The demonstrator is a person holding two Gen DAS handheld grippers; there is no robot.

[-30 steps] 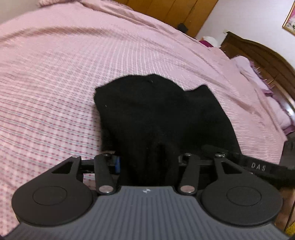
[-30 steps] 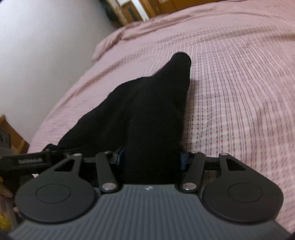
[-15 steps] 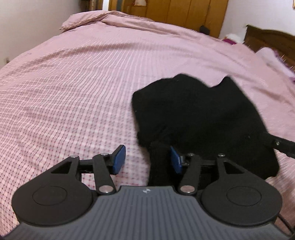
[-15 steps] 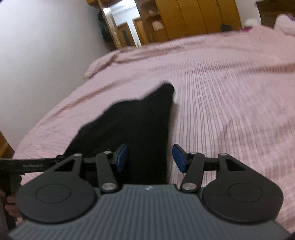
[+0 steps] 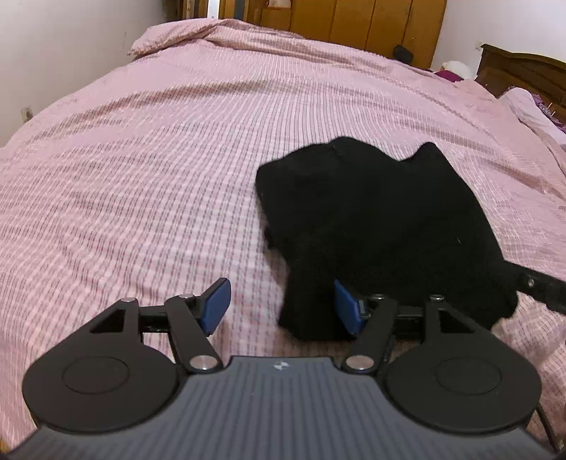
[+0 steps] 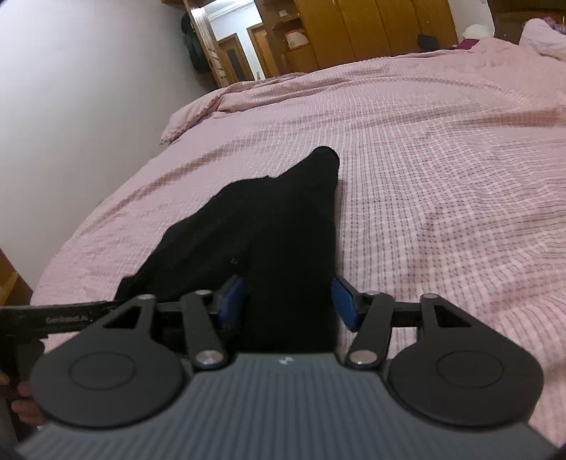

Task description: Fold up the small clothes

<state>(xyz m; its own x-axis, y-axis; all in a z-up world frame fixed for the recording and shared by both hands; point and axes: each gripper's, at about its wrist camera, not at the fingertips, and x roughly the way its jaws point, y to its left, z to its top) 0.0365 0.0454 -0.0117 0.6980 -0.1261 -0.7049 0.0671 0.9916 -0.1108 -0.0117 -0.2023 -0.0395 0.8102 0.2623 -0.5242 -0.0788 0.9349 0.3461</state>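
Note:
A small black garment (image 5: pixel 375 226) lies folded over on the pink checked bedspread (image 5: pixel 148 170). My left gripper (image 5: pixel 281 306) is open at its near left corner; a flap of the cloth lies between the blue pads, against the right pad (image 5: pixel 346 311). In the right wrist view the garment (image 6: pixel 276 226) stretches away from me to a narrow tip. My right gripper (image 6: pixel 284 300) is open, its blue pads on either side of the near end of the cloth without pinching it.
The bedspread (image 6: pixel 442 170) spreads wide on all sides. A wooden wardrobe (image 5: pixel 353 21) stands beyond the far end, a dark headboard (image 5: pixel 523 74) at the right. A white wall (image 6: pixel 70 106) runs along the left edge. The other gripper's bar (image 5: pixel 541 286) reaches in from the right.
Both grippers were shut on the black garment a second ago and have opened. The garment has dropped onto the bed, and both grippers have drawn back a little.

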